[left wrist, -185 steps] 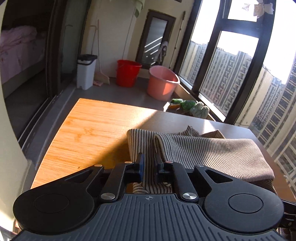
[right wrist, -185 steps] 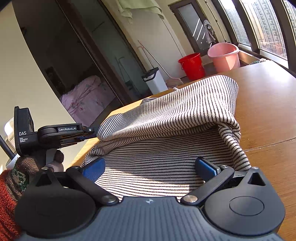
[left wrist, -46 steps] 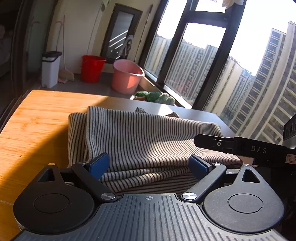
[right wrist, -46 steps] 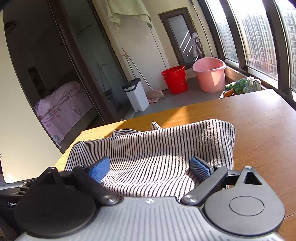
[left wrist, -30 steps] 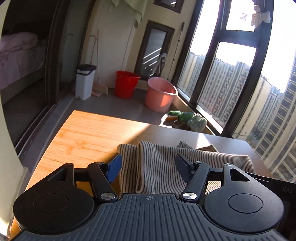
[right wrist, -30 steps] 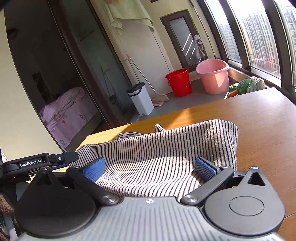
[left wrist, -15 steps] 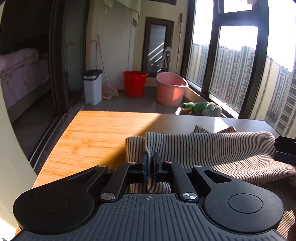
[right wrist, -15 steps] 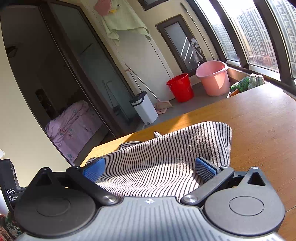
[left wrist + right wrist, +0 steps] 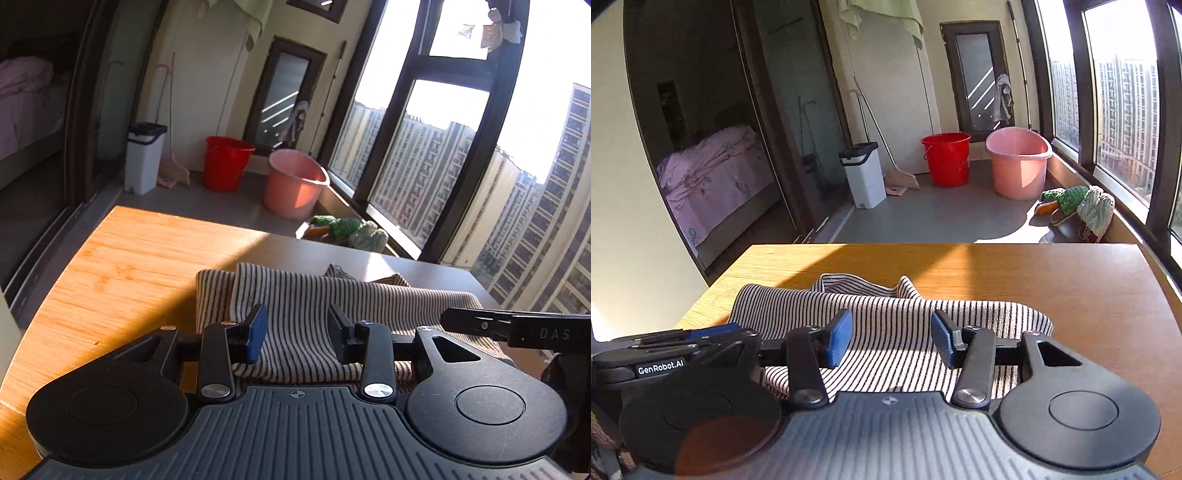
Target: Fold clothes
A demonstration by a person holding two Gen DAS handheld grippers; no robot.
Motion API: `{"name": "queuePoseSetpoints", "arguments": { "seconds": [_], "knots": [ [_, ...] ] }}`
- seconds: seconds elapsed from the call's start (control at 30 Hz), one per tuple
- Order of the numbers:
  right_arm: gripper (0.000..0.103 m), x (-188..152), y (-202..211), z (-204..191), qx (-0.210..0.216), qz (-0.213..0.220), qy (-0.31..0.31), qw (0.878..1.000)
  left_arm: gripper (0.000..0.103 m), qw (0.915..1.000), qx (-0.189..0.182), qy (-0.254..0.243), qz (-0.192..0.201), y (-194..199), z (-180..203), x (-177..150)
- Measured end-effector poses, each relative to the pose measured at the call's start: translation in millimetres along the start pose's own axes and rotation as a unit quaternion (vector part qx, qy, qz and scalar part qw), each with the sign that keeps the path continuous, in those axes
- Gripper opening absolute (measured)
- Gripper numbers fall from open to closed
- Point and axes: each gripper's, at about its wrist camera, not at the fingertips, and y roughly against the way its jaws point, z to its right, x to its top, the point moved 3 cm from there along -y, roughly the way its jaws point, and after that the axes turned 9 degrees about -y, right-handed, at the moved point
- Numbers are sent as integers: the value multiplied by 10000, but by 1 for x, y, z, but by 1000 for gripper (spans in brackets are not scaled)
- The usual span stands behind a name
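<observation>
Striped garment (image 9: 325, 295) under both claws: left (image 9: 297, 328) opening, right (image 9: 892, 338) closing, ungripped.

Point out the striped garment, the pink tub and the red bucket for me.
striped garment (image 9: 894, 328): right wrist view, middle of the folded cloth on the table.
pink tub (image 9: 1019, 166): right wrist view, front wall.
red bucket (image 9: 225, 168): left wrist view, front wall.

Folded garment (image 9: 886, 314) on table (image 9: 1071, 280), buckets (image 9: 947, 158) behind on floor
</observation>
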Motion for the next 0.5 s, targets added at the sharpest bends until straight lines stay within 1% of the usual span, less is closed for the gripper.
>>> {"name": "queuePoseSetpoints", "arguments": {
  "seconds": [0.07,0.1,0.17,0.2,0.23,0.3,0.33,0.37,0.43,0.47,0.5],
  "knots": [
    [48,15,-19,-3,-153,-126,205,9996,50,9999,-159,-11,-42,-2,-1,0],
    [48,20,-32,-5,-230,-223,296,9991,58,9997,-241,-42,-37,-3,-1,-1],
    [48,26,-60,-5,-378,-443,440,9973,61,9996,-246,-134,-12,-3,1,-3],
    [48,26,-74,-4,-415,-581,459,9964,65,9995,-277,-137,-5,-3,1,-4],
    [45,25,-88,-3,-427,-738,446,9954,69,9994,-314,-133,0,-3,1,-4],
    [39,21,-105,1,-410,-953,324,9941,69,9992,-375,-103,7,-3,-1,-5],
    [34,19,-108,1,-361,-880,301,9950,71,9992,-393,-86,9,-3,-1,-6],
    [27,18,-110,0,-324,-903,338,9948,72,9991,-408,-73,14,-3,-1,-6],
    [15,17,-104,-6,-285,-967,424,9940,79,9989,-469,-67,28,-4,-1,-6],
    [7,18,-98,-9,-240,-938,451,9943,79,9988,-488,-45,59,-3,-2,-6],
    [7,19,-92,-12,-187,-896,466,9947,81,9987,-486,34,133,1,-4,-5]
  ]
}}
